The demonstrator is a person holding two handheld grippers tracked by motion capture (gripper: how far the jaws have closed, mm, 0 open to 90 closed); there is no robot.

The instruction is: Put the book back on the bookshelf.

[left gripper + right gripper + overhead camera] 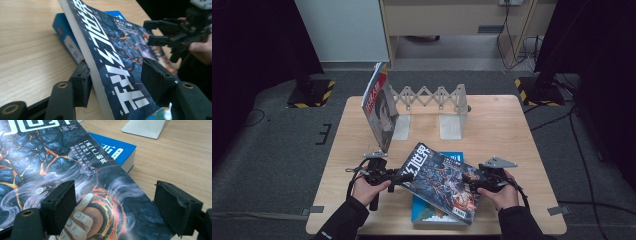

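Two grippers flank a dark magazine [439, 182] at the near edge of the table [502, 125]. It lies tilted on top of a blue book [432, 212], its left edge lifted off the wood, as the left gripper view shows.

At that raised left edge is the left gripper [397, 176]. Its jaws stand on either side of the edge, one under the pages and one above the cover. In the left gripper view the lower pad seems to touch the page edge while the upper pad stands clear of the cover, so the jaws are open around it, not clamped.

At the magazine's right edge is the right gripper [469, 179]. In the right gripper view its two pads stand wide apart over the cover and the right corner, pressing on nothing.

Farther back, a second magazine [379, 107] leans upright against the left end of a white folding rack [432, 107].
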